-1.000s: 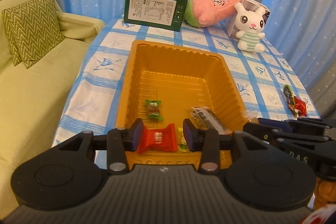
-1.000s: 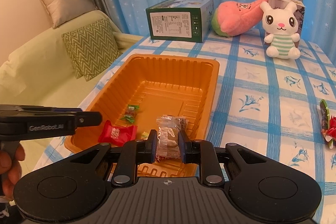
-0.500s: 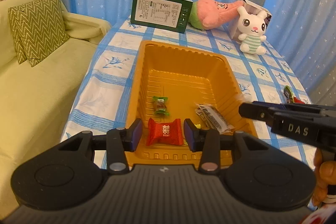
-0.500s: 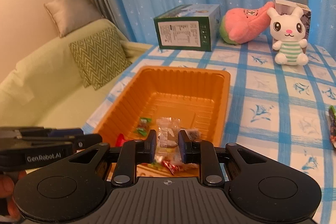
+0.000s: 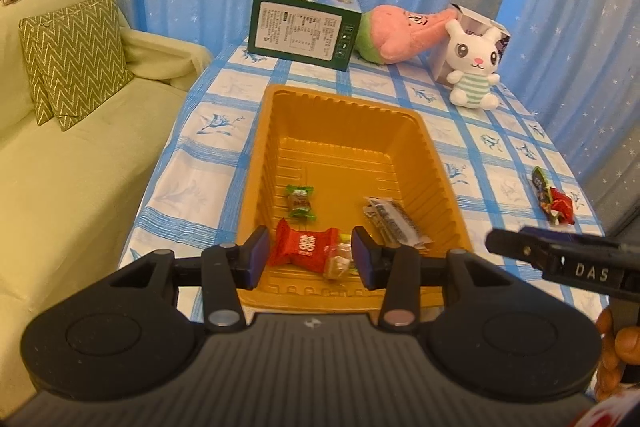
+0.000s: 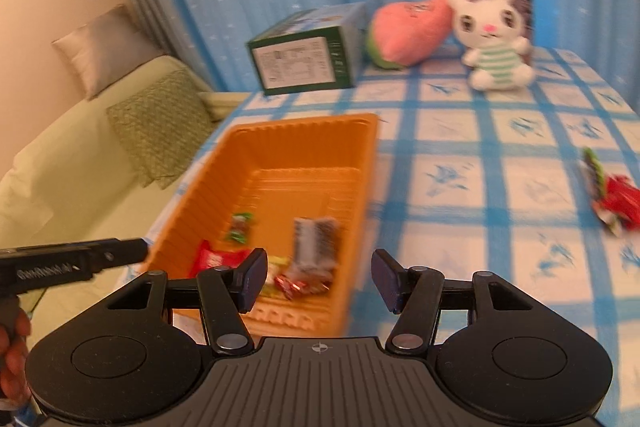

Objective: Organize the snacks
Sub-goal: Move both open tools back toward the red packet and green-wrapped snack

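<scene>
Left tongs (image 5: 308,258) opening, empty, right tongs (image 6: 318,277) opening, empty

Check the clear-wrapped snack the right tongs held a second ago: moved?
Yes. The clear-wrapped snack now lies in the orange plastic tray, beside the red candy.

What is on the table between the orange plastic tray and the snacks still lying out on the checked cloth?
Nothing: in the right wrist view, only bare blue-and-white checked tablecloth separates the orange plastic tray from the red and green wrapped snacks.

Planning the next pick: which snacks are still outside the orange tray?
The red and green wrappers lying together on the tablecloth, right of the orange tray. The red candy, green candy and the other packets lie inside it.
</scene>
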Demonstrator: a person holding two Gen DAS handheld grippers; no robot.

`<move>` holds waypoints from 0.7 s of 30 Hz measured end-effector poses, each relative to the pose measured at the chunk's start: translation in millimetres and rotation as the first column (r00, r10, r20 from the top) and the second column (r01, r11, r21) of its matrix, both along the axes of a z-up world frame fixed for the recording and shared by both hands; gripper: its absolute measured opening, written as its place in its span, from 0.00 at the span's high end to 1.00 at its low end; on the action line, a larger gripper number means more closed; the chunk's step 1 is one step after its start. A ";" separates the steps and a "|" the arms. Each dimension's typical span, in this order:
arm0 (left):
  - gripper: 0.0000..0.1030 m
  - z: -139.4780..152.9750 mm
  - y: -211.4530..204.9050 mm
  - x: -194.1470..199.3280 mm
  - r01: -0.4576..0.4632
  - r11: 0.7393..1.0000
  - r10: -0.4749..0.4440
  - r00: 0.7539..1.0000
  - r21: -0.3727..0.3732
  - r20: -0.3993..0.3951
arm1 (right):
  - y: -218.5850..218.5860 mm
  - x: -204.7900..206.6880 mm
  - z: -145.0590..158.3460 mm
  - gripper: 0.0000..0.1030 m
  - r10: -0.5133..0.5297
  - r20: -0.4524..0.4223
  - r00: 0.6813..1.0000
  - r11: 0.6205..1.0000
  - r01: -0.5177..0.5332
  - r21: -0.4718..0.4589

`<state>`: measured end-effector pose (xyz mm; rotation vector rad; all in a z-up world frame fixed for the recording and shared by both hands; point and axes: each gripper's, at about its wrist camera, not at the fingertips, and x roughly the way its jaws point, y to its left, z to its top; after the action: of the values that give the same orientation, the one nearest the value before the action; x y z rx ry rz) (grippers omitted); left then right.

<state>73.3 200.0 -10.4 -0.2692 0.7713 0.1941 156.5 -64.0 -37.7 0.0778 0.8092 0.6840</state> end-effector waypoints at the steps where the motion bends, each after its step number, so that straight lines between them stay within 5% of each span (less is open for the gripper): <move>1: 0.58 2.2 -3.3 -1.1 0.005 1.000 -0.005 1.000 0.001 0.004 | -7.0 -2.6 0.8 0.44 -0.017 0.000 1.000 1.000 0.017 -0.006; 21: 0.40 36.1 -113.0 -2.5 0.191 0.981 -0.190 0.979 -0.016 0.075 | -147.1 -42.1 27.9 0.44 -0.285 0.043 0.958 0.956 0.287 -0.064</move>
<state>70.8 87.1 25.7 -0.2217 0.7220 -0.0060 114.3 -211.1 -9.8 0.1177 0.7697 0.3815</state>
